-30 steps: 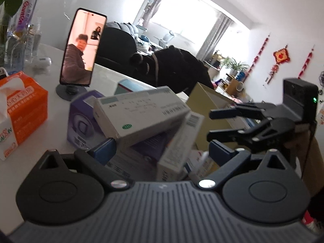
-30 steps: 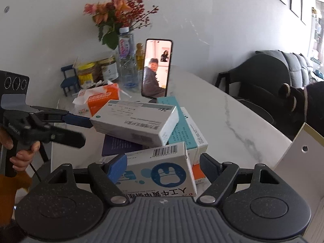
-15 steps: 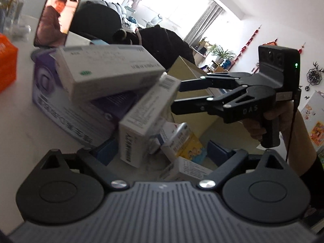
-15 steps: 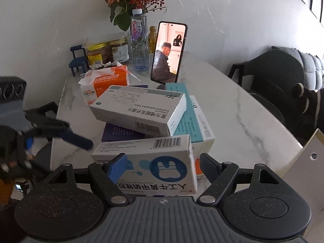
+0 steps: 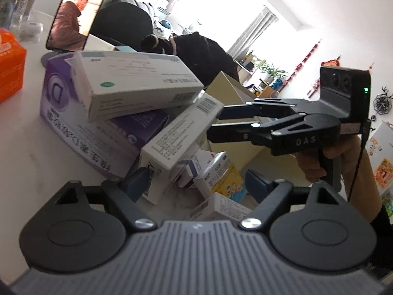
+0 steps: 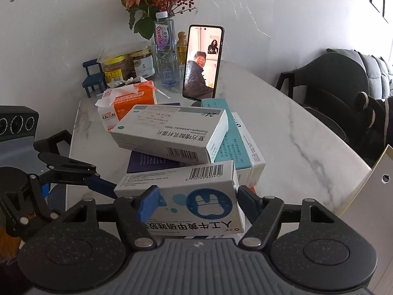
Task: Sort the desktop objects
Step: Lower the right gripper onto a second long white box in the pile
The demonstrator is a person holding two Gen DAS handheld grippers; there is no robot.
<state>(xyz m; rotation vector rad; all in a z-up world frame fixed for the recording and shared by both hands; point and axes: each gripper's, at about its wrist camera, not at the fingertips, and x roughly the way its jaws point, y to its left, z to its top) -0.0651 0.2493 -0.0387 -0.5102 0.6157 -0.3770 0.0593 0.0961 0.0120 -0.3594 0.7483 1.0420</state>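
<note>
Behind rabbit box: stacked boxes, phone, tissue pack.

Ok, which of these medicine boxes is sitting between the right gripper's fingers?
The white box with the blue rabbit logo, barcode on top, nearest the right gripper. The other boxes are stacked behind it.

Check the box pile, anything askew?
Yes. The white rabbit-logo medicine box between the right gripper fingers leans tilted against the stack rather than lying flat. The long white green-dot box sits crooked across the purple box, overhanging it. Nothing spilled or damaged.
</note>
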